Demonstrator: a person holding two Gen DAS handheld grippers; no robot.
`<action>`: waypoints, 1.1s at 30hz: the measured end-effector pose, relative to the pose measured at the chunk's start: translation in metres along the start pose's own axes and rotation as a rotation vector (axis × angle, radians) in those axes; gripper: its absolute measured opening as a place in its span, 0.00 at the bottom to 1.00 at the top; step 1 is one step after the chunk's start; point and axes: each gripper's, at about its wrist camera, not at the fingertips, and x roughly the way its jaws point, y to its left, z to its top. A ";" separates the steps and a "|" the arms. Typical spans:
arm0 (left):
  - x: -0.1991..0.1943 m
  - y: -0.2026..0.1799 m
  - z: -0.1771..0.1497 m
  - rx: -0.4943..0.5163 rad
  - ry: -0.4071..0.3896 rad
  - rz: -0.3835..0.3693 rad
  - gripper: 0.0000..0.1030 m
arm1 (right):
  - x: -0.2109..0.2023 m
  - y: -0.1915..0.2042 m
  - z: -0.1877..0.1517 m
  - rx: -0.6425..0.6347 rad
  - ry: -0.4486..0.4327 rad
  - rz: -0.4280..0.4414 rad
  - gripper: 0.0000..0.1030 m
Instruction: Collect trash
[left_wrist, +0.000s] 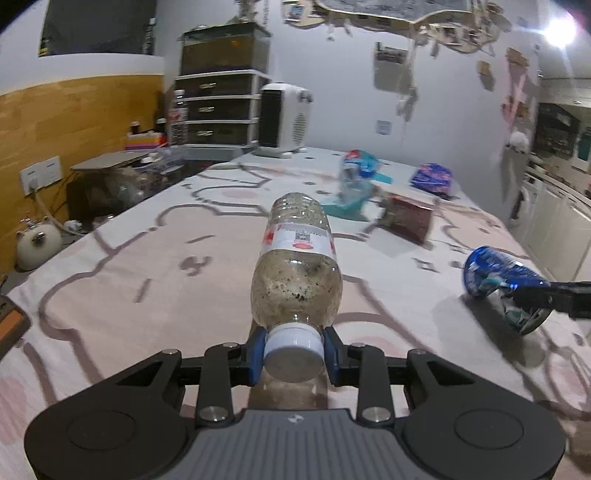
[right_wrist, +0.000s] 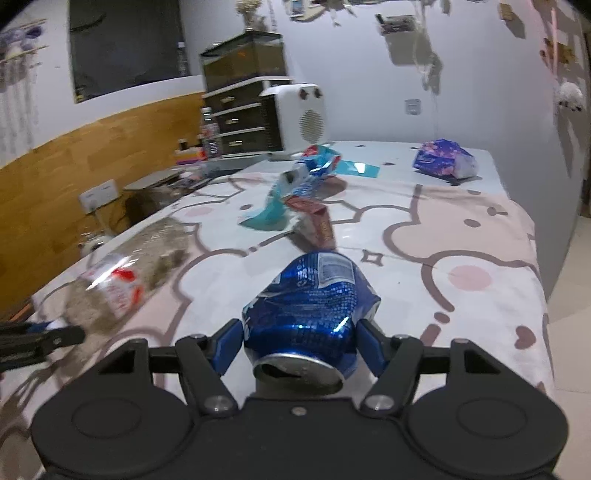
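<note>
Grimy clear plastic bottle (left_wrist: 295, 273) lies cap-first, left gripper (left_wrist: 294, 354) clamped on its white cap, while right gripper (right_wrist: 299, 341), pointing toward twelve o'clock, squeezes the dented blue can (right_wrist: 310, 306).

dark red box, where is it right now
In the left wrist view the dark red box lies on the patterned cloth right of centre, beyond the plastic bottle, just right of the teal wrapper and in front of the purple bag.

Both wrist views look low and close across one table (left_wrist: 155, 258), each catching the other's gripper (left_wrist: 546, 299).
</note>
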 end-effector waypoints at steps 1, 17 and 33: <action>-0.002 -0.006 -0.001 0.005 -0.001 -0.017 0.33 | -0.008 0.000 -0.003 -0.011 0.000 0.017 0.66; -0.013 -0.116 -0.032 0.093 0.015 -0.218 0.33 | -0.141 -0.007 -0.087 -0.227 0.061 0.309 0.66; -0.048 -0.164 -0.062 0.176 -0.003 -0.361 0.33 | -0.166 -0.041 -0.108 -0.190 -0.051 0.045 0.81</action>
